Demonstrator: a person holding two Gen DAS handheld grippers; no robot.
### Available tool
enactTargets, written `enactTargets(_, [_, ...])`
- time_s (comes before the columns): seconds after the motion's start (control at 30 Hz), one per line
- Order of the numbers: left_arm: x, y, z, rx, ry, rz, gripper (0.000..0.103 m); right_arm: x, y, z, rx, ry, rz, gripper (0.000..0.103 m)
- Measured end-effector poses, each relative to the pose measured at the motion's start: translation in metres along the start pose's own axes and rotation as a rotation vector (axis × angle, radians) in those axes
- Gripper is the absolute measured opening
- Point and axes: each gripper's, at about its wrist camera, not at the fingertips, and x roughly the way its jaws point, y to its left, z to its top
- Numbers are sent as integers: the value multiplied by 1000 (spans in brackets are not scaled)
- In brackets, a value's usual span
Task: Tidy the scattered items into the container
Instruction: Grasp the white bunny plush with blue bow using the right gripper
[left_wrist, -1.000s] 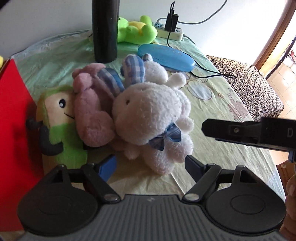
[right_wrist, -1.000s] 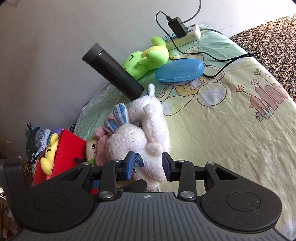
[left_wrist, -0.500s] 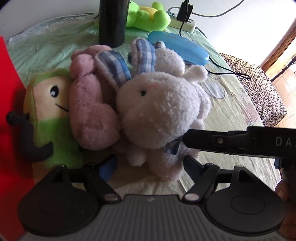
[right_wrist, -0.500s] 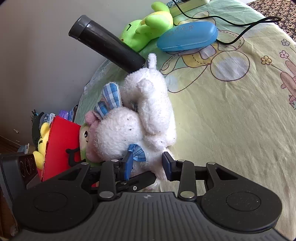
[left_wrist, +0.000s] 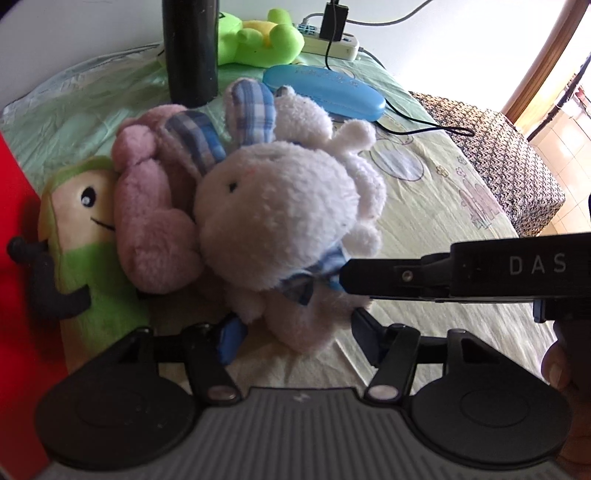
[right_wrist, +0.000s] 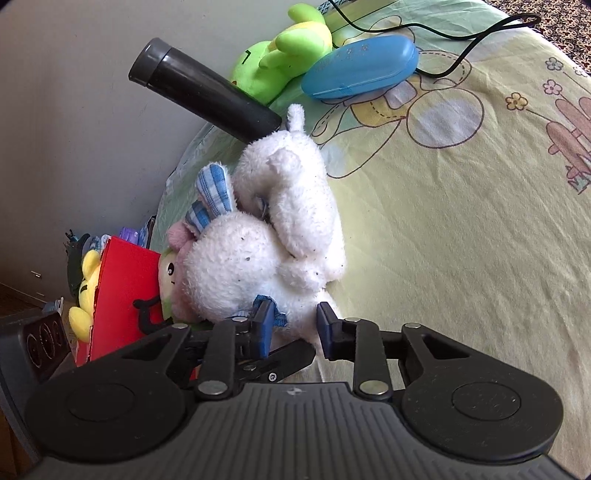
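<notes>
A white plush rabbit (left_wrist: 280, 221) with plaid ears lies on the bedsheet; it also shows in the right wrist view (right_wrist: 273, 236). My left gripper (left_wrist: 299, 332) is open, its jaws either side of the rabbit's lower body. My right gripper (right_wrist: 293, 325) is partly closed around the rabbit's foot by its blue bow; it enters the left wrist view from the right (left_wrist: 436, 273). A pink plush (left_wrist: 155, 225) and a green-and-cream plush (left_wrist: 77, 229) lie against the red container (right_wrist: 125, 280), which holds a yellow plush (right_wrist: 85, 291).
A black flask (left_wrist: 190, 48) stands behind the plushes. A green frog plush (left_wrist: 255, 40), a blue case (left_wrist: 325, 88) and a power strip (left_wrist: 332, 40) with cables lie farther back. The patterned sheet (right_wrist: 461, 221) stretches right.
Both grippers moved in closer to the white rabbit. The right gripper's fingers now reach its bow and foot; the left gripper's jaws have narrowed around its lower body.
</notes>
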Motion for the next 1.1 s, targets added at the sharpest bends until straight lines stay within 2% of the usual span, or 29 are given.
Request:
enactTargets(0.03, [-2,-2,-3,9,-1,-10,64,-1,1,-2,-3,7,1,11])
enactTargets(0.13, [-6,-11,-11,66,-9,20,65,-3,2,-11,3,30,22,9])
enactTargets(0.2, [-9,-12,-15,85,-13,29,65,-8,4,-15,-20,-2,-2,9])
enactTargets(0.3, [-11,-7,-15,65,-20,36,65,-15,11,-16,-73,-47,-17,20])
enactTargets(0.33, [-10,-5,-13,59,-21,39,66,-15,14,-14,-95,-61,-29,28])
enactTargets(0.47, [-5,0,-3,55,-22,23,69,-12,24,-9,-182,-137,-107,48])
enactTargets(0.6, [0,-4,5,83,-46,39,75,4,27,-4,-202,-112,-88,55])
enactTargets(0.8, [8,1,6,57,-29,15,75,26,23,0,-149,-70,-60,54])
enactTargets(0.97, [5,-4,6,76,-32,-6,65,22,24,-1,-155,-54,-53,40])
enactTargets(1.1, [-3,-14,-2,115,-42,0,61,11,24,-7,-137,-40,-35,35])
